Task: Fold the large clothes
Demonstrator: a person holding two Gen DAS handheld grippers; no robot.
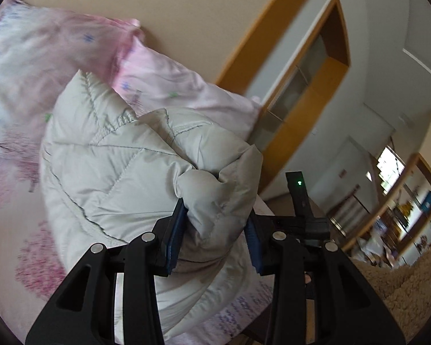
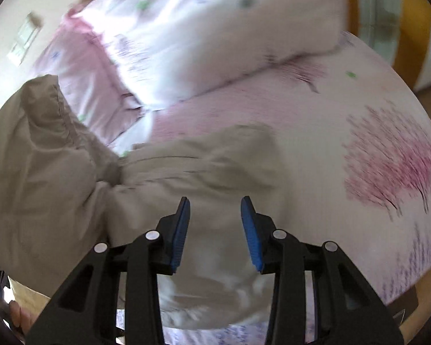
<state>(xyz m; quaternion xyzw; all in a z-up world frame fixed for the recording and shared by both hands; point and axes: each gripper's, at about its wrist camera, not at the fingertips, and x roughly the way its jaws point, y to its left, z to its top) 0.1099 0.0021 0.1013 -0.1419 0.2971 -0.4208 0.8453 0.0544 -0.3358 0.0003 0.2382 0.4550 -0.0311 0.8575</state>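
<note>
A pale grey quilted puffer jacket [image 1: 109, 155] lies bunched on a bed with a pink floral sheet [image 1: 20, 218]. My left gripper [image 1: 217, 218] is shut on a thick bulge of the jacket, which fills the gap between the blue pads [image 1: 175, 238]. In the right wrist view the same jacket [image 2: 57, 172] lies crumpled under and ahead of my right gripper [image 2: 215, 210]. Its blue pads [image 2: 181, 233] stand apart above the fabric with nothing pinched between them.
Pink floral pillows [image 1: 48, 46] lie at the head of the bed against a beige wall. A wooden door frame [image 1: 310, 66] and shelves [image 1: 402, 215] stand to the right. A fluffy beige rug [image 1: 402, 293] lies beside the bed. The bed's edge [image 2: 411, 287] shows at lower right.
</note>
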